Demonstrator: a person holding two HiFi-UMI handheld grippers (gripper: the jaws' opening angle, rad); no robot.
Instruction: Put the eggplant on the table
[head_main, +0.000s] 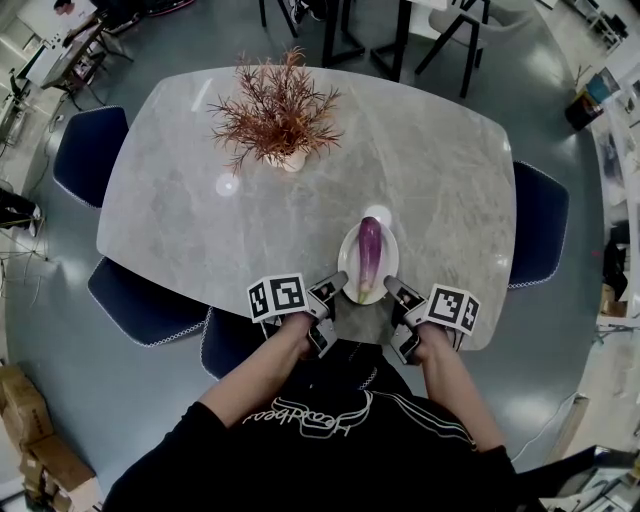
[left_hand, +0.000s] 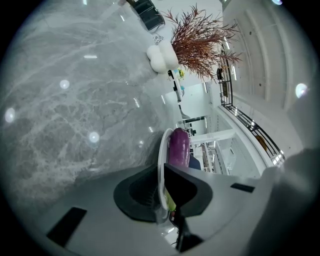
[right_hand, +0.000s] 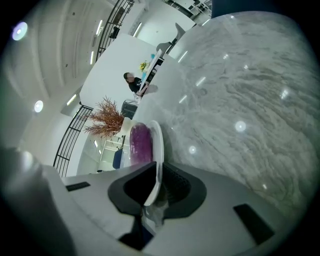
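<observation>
Head view, item list.

1. Eggplant (head_main: 370, 255): one, purple, slender. It lies lengthwise in a white oval plate (head_main: 346, 250) at the near edge of the desk (head_main: 200, 220), directly in front of the person. Its long axis runs along the plate's length, away from the person. The rounded purple tip points toward the far side, and the pale greenish stem end appears nearest the person.
2. Left claw (head_main: 335, 291): clenched on the plate's near-left rim. In the left gripper view the rim (left_hand: 161, 165) stands edge-on between the jaws, with the eggplant (left_hand: 179, 147) just beyond.
3. Right claw (head_main: 399, 293): clenched on the near-right rim. The right gripper view shows the same white plate edge (right_hand: 157, 150) pinched between the jaws, the eggplant (right_hand: 141, 142) beside it.
4. Dried plant (head_main: 275, 115): stands in a pale vase at the far side, well apart from the plate.

Whether the plate rests on the desk or hangs just above it cannot be told.

Handling note (judgement): the eggplant is probably light, firm and glossy-skinned. Being loose on the dish, it could roll or slide if the plate tilts, so the plate should be kept level. If taken directly, the mid-body across the long axis is the likely hold. The plate is breakable.
</observation>
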